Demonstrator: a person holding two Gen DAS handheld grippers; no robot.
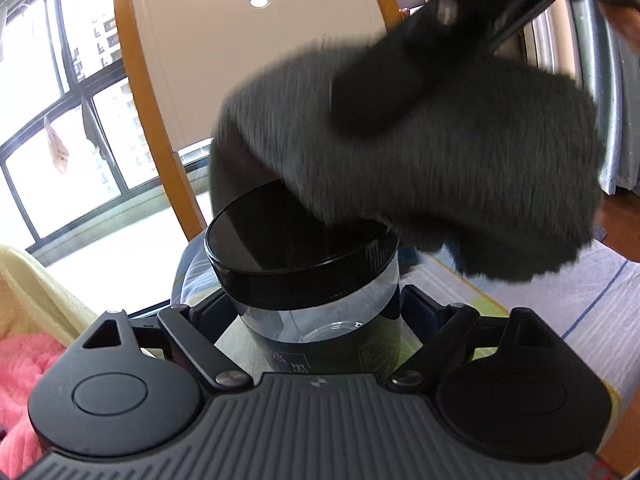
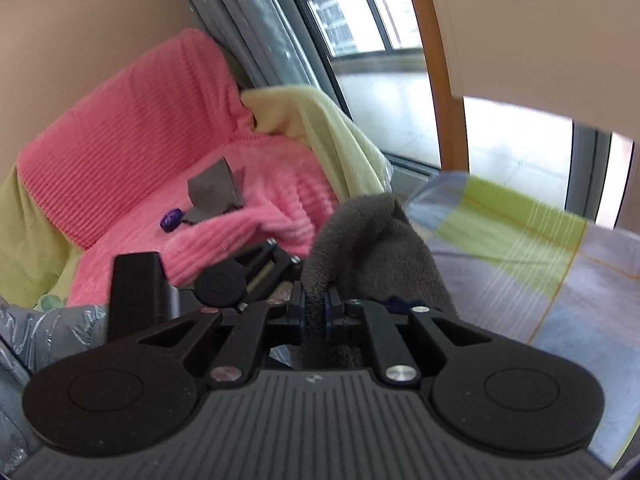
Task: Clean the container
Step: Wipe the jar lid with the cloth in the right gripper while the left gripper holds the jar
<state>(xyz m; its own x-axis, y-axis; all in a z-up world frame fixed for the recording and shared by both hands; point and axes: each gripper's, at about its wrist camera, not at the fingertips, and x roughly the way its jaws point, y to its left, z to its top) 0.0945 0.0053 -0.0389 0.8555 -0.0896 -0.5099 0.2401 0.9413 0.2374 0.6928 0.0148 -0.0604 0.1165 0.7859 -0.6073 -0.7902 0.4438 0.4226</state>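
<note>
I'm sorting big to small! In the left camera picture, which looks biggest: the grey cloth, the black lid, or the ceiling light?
1. Grey cloth, though it is blurred and close.
2. Black lid.
3. Ceiling light, far away.

Black tongs (image 2: pixel 316 312), ribbed grey housing.

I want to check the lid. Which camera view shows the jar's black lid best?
The left wrist view: the black lid sits on the clear jar held by the left gripper, the gray cloth touching its top. The right wrist view does not show the lid.
</note>
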